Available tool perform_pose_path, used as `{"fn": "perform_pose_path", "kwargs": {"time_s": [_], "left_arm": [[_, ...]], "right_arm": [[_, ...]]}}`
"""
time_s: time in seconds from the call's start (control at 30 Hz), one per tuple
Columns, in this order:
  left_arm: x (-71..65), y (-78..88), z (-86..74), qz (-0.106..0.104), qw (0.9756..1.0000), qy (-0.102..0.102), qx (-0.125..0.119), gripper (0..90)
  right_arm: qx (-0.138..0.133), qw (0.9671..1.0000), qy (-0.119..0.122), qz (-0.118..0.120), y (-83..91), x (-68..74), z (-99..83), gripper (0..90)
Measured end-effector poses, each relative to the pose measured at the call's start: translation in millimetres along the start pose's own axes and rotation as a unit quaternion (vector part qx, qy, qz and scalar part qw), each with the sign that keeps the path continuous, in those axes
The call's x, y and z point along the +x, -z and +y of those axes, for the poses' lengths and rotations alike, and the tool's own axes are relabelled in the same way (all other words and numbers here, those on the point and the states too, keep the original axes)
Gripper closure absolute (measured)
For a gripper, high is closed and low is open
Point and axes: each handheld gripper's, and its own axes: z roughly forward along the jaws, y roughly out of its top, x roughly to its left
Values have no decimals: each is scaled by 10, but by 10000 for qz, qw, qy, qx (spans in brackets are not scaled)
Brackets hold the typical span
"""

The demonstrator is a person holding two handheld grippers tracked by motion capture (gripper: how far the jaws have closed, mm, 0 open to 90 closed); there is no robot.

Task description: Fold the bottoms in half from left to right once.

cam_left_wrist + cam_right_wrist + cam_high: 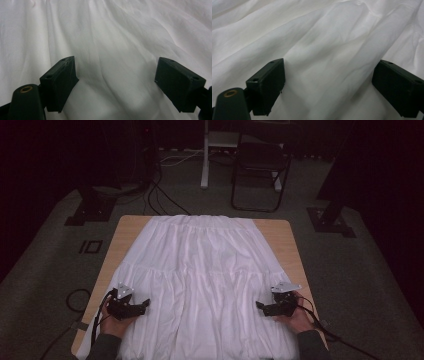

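A white pleated skirt lies spread flat over most of the wooden table, its waistband at the far edge and its hem toward me. My left gripper rests low over the skirt's near-left part, jaws wide apart with only cloth beneath them. My right gripper hovers over the near-right part, also open, with folds of the fabric running between its fingers. Nothing is pinched in either one.
Bare wood shows along the table's right edge and left side. Beyond the table stand a black folding chair, a white post, dark stand bases and cables on the grey floor.
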Motion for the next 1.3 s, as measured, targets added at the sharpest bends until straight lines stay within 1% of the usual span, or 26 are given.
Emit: {"fn": "perform_pose_path", "kwargs": {"time_s": [0.33,0.37,0.4,0.43,0.47,0.5,0.53,0.57,0.6,0.63,0.7,0.73,0.77,0.8,0.83,0.87,0.9,0.93,0.97,1.0,1.03,1.07,1.13,1.2,1.23,1.3], "left_arm": [[-5,0,0,43,10000,60,-26,184],[-4,7,-4,67,9999,87,-58,237],[-1,16,-7,72,9999,94,-59,237],[0,25,-6,55,9999,108,-52,288],[28,70,-3,-124,9999,79,-13,348],[28,70,-3,-124,9999,79,-13,367],[46,92,-6,-203,9997,103,-36,364],[89,163,-12,-217,9996,149,-119,359],[89,163,-12,-217,9996,149,-119,358],[114,211,-15,-203,9994,172,-202,346],[186,316,-32,-64,9992,215,-338,331],[234,363,-47,-31,9988,297,-382,323],[287,405,-69,84,9984,377,-402,302],[401,482,-127,303,9970,579,-405,260],[401,482,-127,303,9970,579,-405,223],[501,533,-175,494,9953,748,-355,141],[501,533,-175,494,9953,748,-355,139],[571,555,-215,499,9950,815,-300,139],[618,558,-252,550,9939,911,-288,138],[666,557,-288,507,9930,1031,-275,138],[705,546,-318,390,9924,1136,-250,138],[725,525,-352,437,9916,1209,-159,137],[722,518,-366,391,9920,1192,-107,138],[683,503,-398,440,9931,1087,49,138],[666,493,-412,405,9934,1067,111,138],[629,487,-424,458,9941,965,189,138]], "right_arm": [[-2,10000,6,10,0,-2,0,108],[-6,10000,1,10,0,-3,0,112],[-6,10000,1,10,0,-3,0,112],[-21,10000,-23,-1,3,-6,-1,124],[-25,10000,-22,1,3,-7,-2,124],[-25,10000,-21,2,3,-7,-2,124],[-24,10000,-22,2,3,-7,-2,124],[-25,10000,-22,2,3,-7,-2,124],[-25,10000,-23,2,3,-7,-2,124],[-25,10000,-22,3,3,-7,-2,124],[-25,10000,-20,1,3,-7,-2,124],[-25,10000,-23,3,3,-7,-2,124],[-25,10000,-21,1,3,-7,-2,124],[-25,10000,-22,2,3,-7,-2,124],[-25,10000,-22,2,3,-7,-2,124],[-25,10000,-23,3,3,-7,-2,124],[-26,10000,-23,3,3,-7,-2,124],[-26,10000,-23,3,3,-7,-2,124],[-25,10000,-21,2,3,-7,-2,124],[-25,10000,-21,2,3,-7,-2,124],[-25,10000,-21,2,3,-7,-2,124],[-25,10000,-23,3,3,-7,-2,124],[-26,10000,-24,4,3,-7,-2,124],[-27,10000,-23,4,4,-7,-2,124],[-24,10000,-23,3,4,-7,-3,124],[-25,10000,-27,6,4,-7,-3,124]]}}
